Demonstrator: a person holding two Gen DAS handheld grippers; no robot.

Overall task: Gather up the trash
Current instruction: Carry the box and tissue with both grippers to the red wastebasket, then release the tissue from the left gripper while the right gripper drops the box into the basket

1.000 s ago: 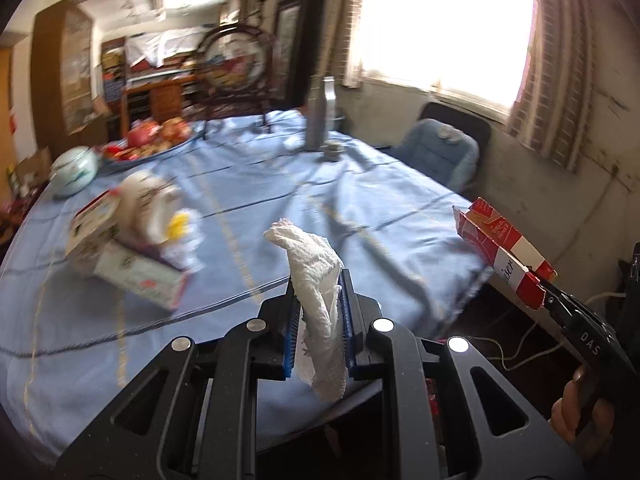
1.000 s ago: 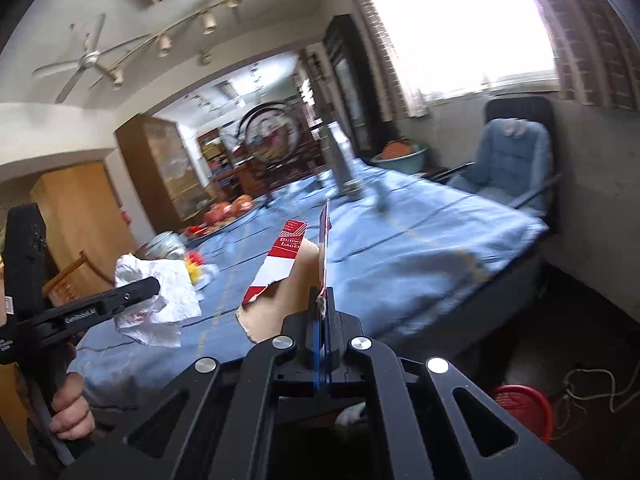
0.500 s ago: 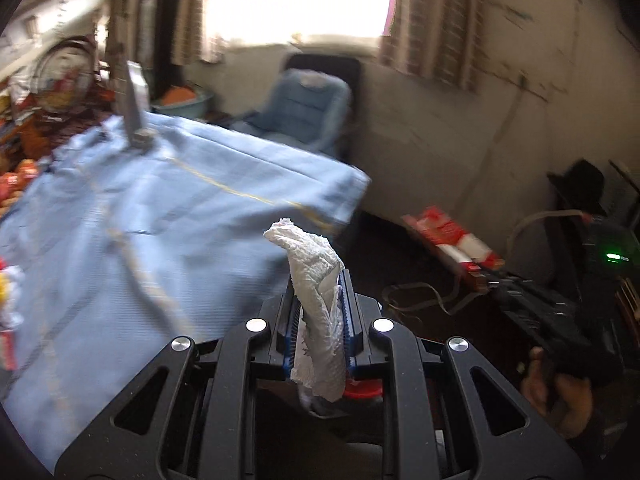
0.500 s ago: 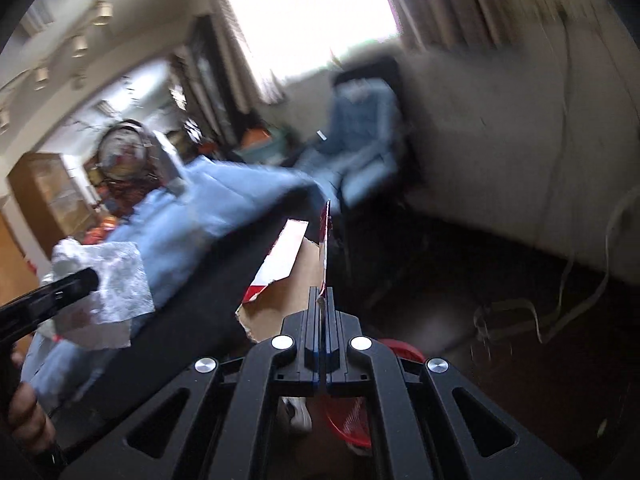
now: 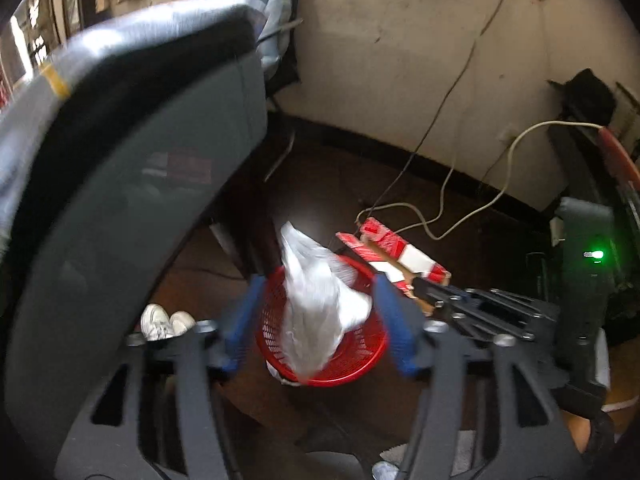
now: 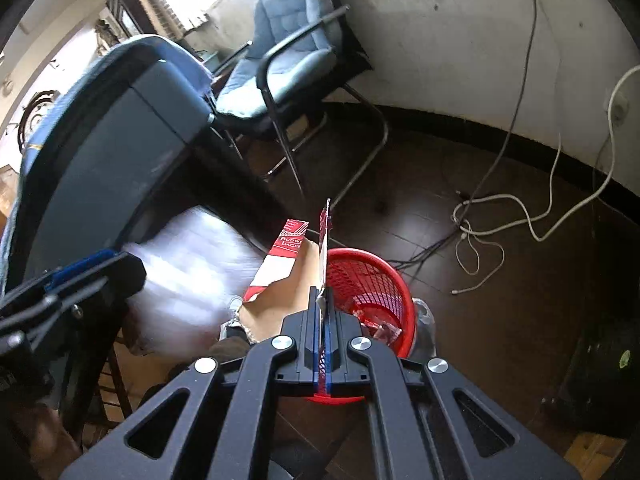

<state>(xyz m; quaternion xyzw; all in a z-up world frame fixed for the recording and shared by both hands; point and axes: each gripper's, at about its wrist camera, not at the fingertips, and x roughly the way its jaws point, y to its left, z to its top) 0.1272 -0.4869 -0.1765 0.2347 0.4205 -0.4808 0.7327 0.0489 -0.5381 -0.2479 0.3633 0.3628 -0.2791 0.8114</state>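
The left gripper [image 5: 318, 316] points steeply down with its jaws spread wide, having just been opening; the crumpled white tissue [image 5: 316, 304] hangs blurred between the blue pads [image 5: 244, 316], touching neither as far as the blur allows, and directly ahead of and below the fingertips sits the red mesh basket [image 5: 360, 352] on the dark floor. To this gripper's right the right gripper [image 5: 460, 300] reaches in, carrying the red-and-white torn carton [image 5: 396, 252] over the basket's far rim; white shoes [image 5: 166, 322] show to the left of the left finger. The right gripper [image 6: 323, 308] is clamped tight on the carton [image 6: 286, 252], a thin flap pinched edge-on between its pads; the basket [image 6: 368, 276] lies just ahead and slightly right of its tips, with some red scraps already inside. The tissue [image 6: 188, 276] is a white smear to its left, beside the left gripper [image 6: 80, 276]; a blue-cushioned chair [image 6: 284, 52] stands farther ahead, cables [image 6: 500, 228] off to the right.
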